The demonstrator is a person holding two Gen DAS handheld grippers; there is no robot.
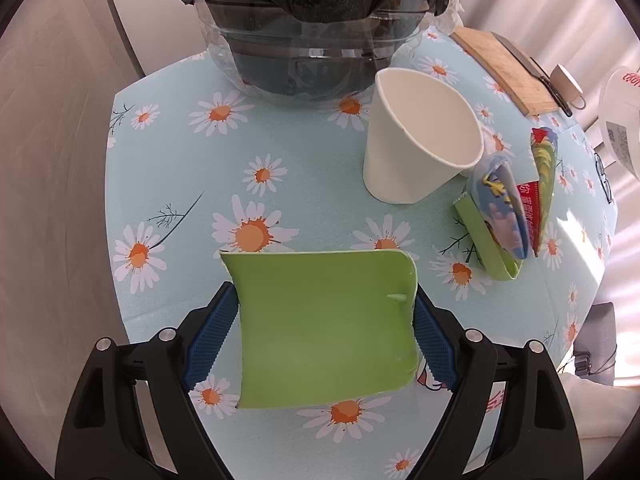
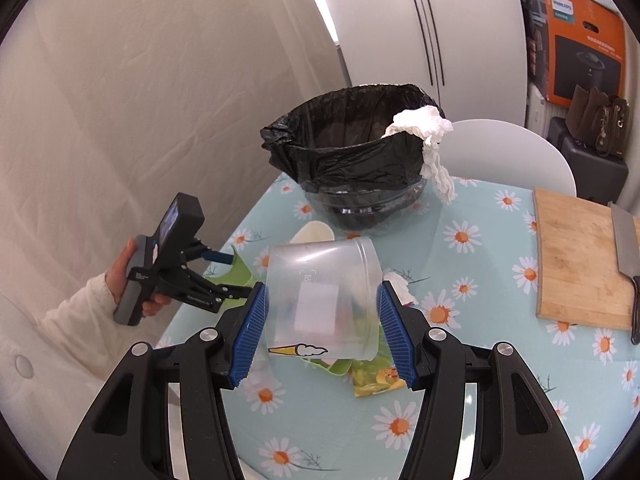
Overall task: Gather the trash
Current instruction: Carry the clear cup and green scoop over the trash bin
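While the left gripper [image 1: 326,320] pinches a bent green plastic sheet [image 1: 324,328] between its blue ribbed fingers [image 1: 210,340], the piece hangs just above the surface, a daisy-printed pale blue tablecloth [image 1: 180,168]. The right gripper [image 2: 320,328] clamps a clear plastic tub [image 2: 322,300] lying on its side, a white label on its wall too blurred to read. Beyond both stands a clear bin lined with a black trash bag [image 2: 352,152], with crumpled white tissue [image 2: 428,136] draped over its rim. In the left wrist view a white paper cup [image 1: 416,144] stands tilted near the bin, and just beside it lies a heap of colourful snack wrappers [image 1: 508,208], one with a red strip of Chinese writing. Under the tub, the right wrist view shows a yellow crumpled wrapper [image 2: 376,380]. Well apart to the right, a wooden cutting board [image 2: 576,256] carries a cleaver [image 2: 628,248]. Behind the surface sits an orange box [image 2: 580,44] printed "PHILIPS".
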